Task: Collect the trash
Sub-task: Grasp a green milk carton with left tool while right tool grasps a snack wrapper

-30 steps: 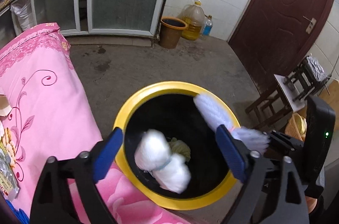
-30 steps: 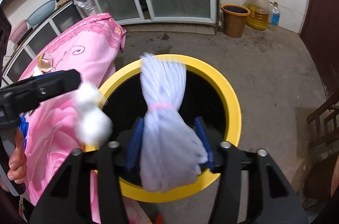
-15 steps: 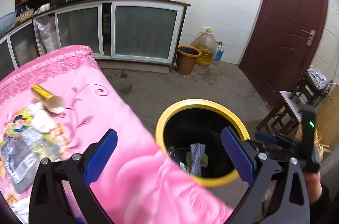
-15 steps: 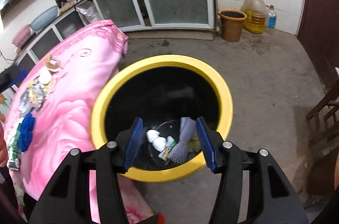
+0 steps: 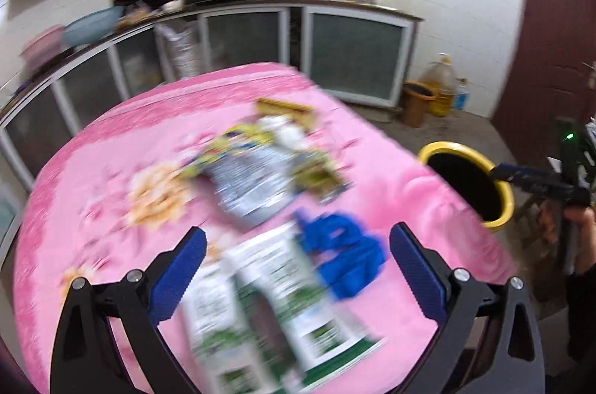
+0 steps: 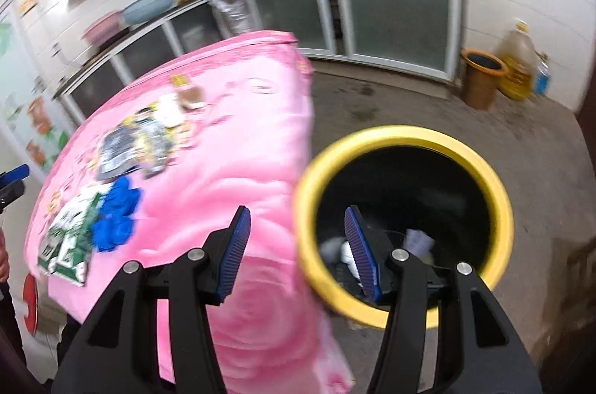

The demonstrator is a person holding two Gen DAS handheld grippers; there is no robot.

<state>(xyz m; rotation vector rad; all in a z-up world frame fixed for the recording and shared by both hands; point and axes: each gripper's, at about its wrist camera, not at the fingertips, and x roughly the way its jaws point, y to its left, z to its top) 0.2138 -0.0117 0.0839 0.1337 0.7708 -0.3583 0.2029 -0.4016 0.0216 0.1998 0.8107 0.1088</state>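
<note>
My left gripper (image 5: 296, 261) is open and empty above the pink table (image 5: 111, 152). Under it lie a crumpled blue glove (image 5: 344, 252) and green-and-white wrappers (image 5: 275, 312); a silver snack bag (image 5: 249, 185) and other litter lie farther back. My right gripper (image 6: 296, 245) is open and empty, its right finger over the rim of the yellow trash bin (image 6: 499, 193). White and grey trash (image 6: 417, 239) lies at the bin's bottom. The bin (image 5: 503, 204) and the right gripper (image 5: 529, 176) also show at right in the left wrist view. The glove (image 6: 115, 213) and wrappers (image 6: 67, 243) show in the right wrist view.
Glass-fronted kitchen cabinets (image 5: 350, 51) line the back wall. A brown bucket (image 6: 480, 79) and an oil jug (image 6: 519, 66) stand on the concrete floor by the wall. A dark red door (image 5: 551, 40) is at right. The table edge (image 6: 309, 118) hangs beside the bin.
Both bundles of trash were dropped into the bin. My left gripper has swung left from the bin to over the table litter. My right gripper has pulled back and shifted left over the bin's rim.
</note>
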